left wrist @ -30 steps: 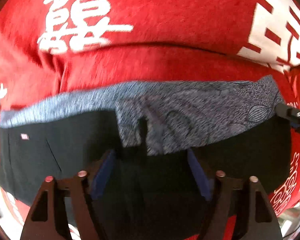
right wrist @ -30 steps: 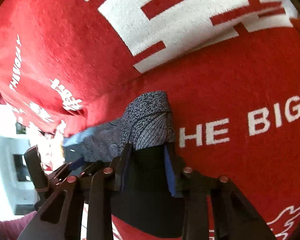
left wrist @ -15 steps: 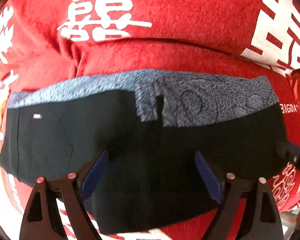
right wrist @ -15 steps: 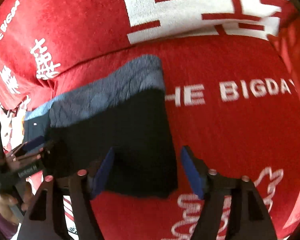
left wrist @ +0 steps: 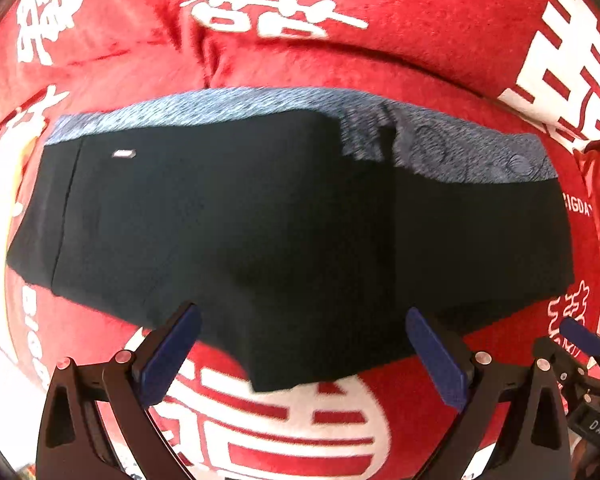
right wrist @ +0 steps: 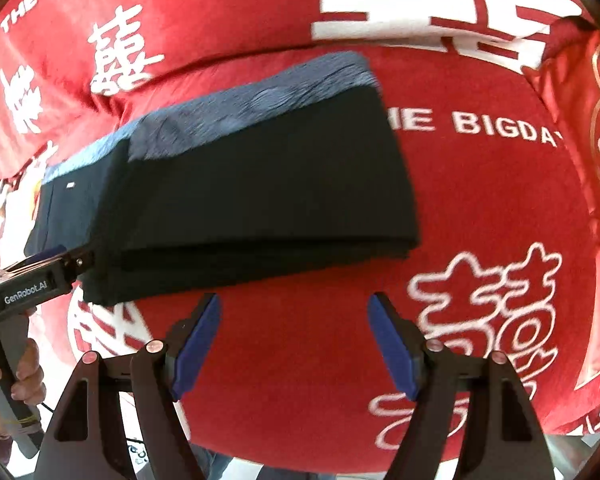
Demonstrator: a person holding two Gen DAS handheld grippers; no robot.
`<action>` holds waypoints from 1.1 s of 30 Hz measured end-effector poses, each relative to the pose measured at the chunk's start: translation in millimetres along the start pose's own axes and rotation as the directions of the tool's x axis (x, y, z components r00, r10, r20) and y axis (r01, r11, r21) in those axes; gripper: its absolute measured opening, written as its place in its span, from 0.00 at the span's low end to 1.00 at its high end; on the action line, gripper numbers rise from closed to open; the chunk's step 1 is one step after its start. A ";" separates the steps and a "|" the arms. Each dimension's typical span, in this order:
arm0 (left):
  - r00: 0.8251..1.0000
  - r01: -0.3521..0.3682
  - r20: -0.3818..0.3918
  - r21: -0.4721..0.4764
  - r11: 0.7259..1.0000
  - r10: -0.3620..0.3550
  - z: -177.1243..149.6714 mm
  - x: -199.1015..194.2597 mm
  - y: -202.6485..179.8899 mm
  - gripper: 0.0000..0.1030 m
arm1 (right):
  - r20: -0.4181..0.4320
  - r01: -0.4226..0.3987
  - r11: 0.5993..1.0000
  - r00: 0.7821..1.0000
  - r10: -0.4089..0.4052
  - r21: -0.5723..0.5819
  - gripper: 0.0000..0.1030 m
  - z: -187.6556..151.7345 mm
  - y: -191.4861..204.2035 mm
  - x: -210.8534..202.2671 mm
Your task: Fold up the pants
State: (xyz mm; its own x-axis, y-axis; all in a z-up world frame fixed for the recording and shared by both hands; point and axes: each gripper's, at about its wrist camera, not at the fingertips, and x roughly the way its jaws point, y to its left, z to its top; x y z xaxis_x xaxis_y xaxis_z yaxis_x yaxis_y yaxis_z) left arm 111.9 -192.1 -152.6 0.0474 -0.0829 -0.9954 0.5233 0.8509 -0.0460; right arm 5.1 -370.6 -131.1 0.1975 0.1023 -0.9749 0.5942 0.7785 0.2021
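On the red blanket [right wrist: 480, 208] lie the folded black pants [left wrist: 284, 216] (grey waistband far); left gripper [left wrist: 300, 350] and right gripper [right wrist: 294, 340] gape, empty.

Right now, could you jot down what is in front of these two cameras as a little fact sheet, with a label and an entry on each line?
Garment: black pants, lying folded
Waistband: grey-blue patterned band along the far edge
Label: small white tag near the left end
Surface: red blanket with white lettering
Left gripper: open, holding nothing, near edge of pants between its fingers in view
Right gripper: open, holding nothing, over bare blanket just short of the pants
Layers: several stacked folds visible at the near edge
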 end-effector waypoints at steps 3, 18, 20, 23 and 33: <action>1.000 -0.009 -0.007 -0.004 1.000 0.009 -4.2 -3.1 12.5 1.00 | -0.007 -0.003 1.000 1.000 0.003 -0.001 0.76 -4.9 13.2 -0.8; 0.998 0.015 -0.057 -0.088 0.996 -0.020 -22.3 2.2 99.0 1.00 | -0.037 0.006 0.998 0.999 -0.008 -0.055 0.76 -6.1 101.2 11.2; 0.998 0.014 -0.055 -0.119 0.993 -0.020 -25.2 0.3 114.1 1.00 | -0.046 0.002 0.997 0.999 -0.006 -0.081 0.76 -3.7 117.3 14.6; 0.998 0.007 -0.059 -0.160 0.987 -0.017 -28.5 -0.3 132.9 1.00 | -0.055 -0.006 0.994 0.998 0.000 -0.111 0.76 -0.9 135.3 17.1; 0.998 0.010 -0.058 -0.244 0.970 -0.024 -37.0 -0.4 183.1 1.00 | -0.094 -0.029 0.986 0.995 0.014 -0.164 0.76 10.3 174.5 33.6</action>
State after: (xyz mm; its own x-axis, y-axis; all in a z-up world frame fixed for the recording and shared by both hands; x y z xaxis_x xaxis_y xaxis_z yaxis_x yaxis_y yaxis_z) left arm 176.1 -17.0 -163.7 -0.0146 -0.0737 -0.9972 0.2998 0.9511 -0.0746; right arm 123.5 -237.7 -127.6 0.1315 0.1706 -0.9765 0.4522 0.8663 0.2123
